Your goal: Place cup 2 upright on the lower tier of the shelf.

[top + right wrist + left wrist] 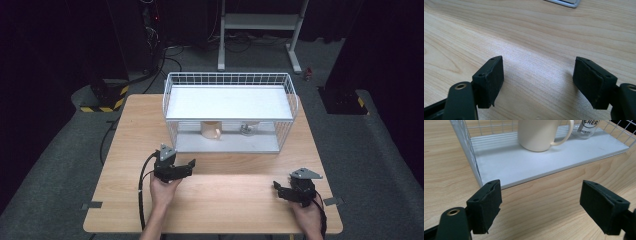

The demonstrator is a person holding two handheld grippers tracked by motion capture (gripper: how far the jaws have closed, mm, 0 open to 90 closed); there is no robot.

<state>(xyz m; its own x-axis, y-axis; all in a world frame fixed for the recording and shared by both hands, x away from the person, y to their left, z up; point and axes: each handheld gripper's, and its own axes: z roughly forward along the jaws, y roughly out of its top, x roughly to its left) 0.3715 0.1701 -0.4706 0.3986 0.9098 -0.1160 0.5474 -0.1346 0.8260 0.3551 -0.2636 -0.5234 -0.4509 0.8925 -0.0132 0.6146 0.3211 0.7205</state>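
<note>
At the near edge of a wooden table (pixel 215 200), a person holds two grippers low over the bare wood. The left gripper (pixel 540 202) and the right gripper (pixel 537 80) both have their jaws spread wide, holding nothing. Beyond them stands a white wire rack (pixel 230 80). On its lower shelf sit a cream mug (pixel 536 133) and, just beside its handle, a clear glass (pixel 587 127). I judge that a careless reach under the low upper shelf could knock the mug into the glass.
</note>
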